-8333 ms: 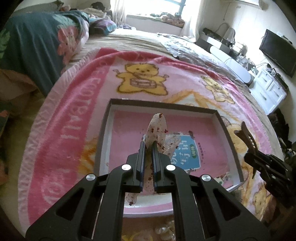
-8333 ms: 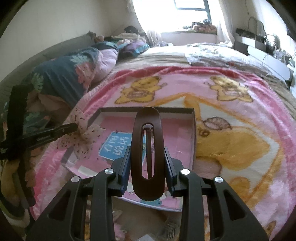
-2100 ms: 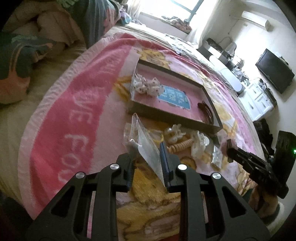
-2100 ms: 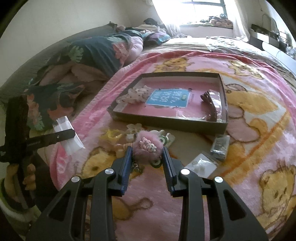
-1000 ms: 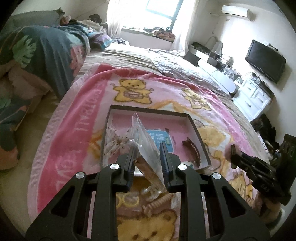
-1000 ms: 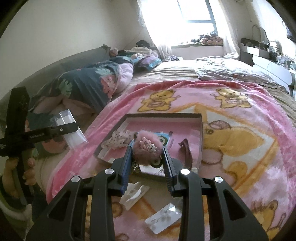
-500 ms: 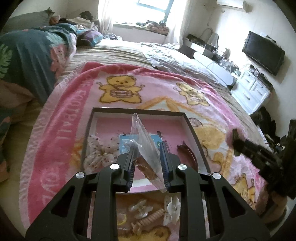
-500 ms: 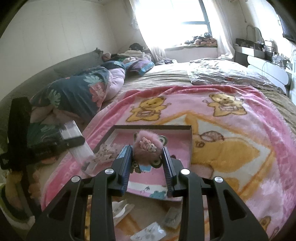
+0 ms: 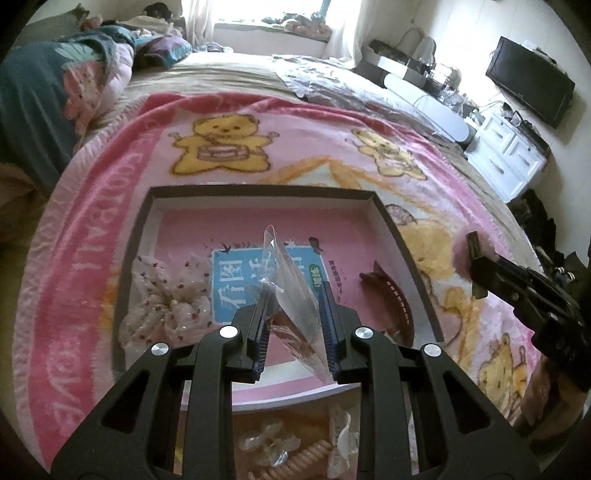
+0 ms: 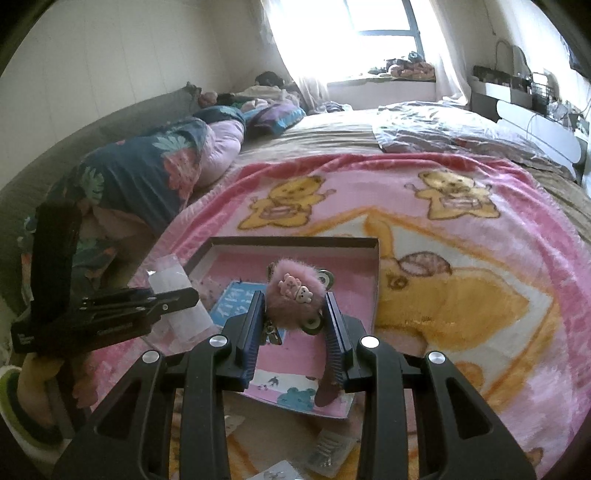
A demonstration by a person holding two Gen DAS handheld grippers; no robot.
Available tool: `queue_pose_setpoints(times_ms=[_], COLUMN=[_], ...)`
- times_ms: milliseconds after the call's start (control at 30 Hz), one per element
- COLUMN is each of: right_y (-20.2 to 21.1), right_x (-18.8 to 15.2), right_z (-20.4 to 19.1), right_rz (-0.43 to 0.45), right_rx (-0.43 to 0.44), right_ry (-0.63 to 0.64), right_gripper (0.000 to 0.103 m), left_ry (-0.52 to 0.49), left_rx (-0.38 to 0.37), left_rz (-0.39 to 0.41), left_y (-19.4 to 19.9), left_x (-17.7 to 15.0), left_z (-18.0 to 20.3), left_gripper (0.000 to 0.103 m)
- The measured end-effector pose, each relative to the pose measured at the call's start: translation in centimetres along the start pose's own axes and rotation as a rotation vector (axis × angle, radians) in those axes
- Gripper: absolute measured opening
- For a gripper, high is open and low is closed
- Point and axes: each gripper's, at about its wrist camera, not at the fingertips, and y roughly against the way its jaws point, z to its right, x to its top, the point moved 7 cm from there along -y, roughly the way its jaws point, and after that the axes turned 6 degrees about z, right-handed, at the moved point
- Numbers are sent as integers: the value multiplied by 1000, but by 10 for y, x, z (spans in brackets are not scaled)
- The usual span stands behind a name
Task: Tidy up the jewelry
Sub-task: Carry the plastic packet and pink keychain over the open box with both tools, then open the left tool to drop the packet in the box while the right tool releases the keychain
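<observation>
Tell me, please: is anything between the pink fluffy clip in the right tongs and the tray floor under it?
Nothing visible blocks it. The right tongs hold the pink fluffy clip above the tray. The brown hair claw lies at the right side, the floral scrunchie at the left, and the middle is bare.

**Two wrist views over the same tray**

Your left wrist camera looks forward along the left claw (image 9: 293, 314), close above the dark-rimmed tray (image 9: 391, 225) on the pink bear blanket (image 9: 92, 258), facing the window (image 9: 258, 7). Your right wrist camera sits just as near behind the right claw (image 10: 293, 315), facing the same way. Both views share the tray, blanket and window, and each catches the other claw at its edge.
</observation>
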Motion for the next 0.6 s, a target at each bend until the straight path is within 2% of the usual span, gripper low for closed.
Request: queue_pose_setpoints(times_ms=[300,600], right_y=[-20,-38], right_x=[-16,-31], right_z=[9,-1], right_rz=[-53,-104], right_rx=[-8,4], right_ry=[-10,19], right_gripper=[31,31], left_ry=[15,18], left_rx=[-15,-19], left_rz=[-47,-67], left_y=[-25,-32], left_x=[-14,-18], left_z=[-1,-10], left_gripper=[17,17])
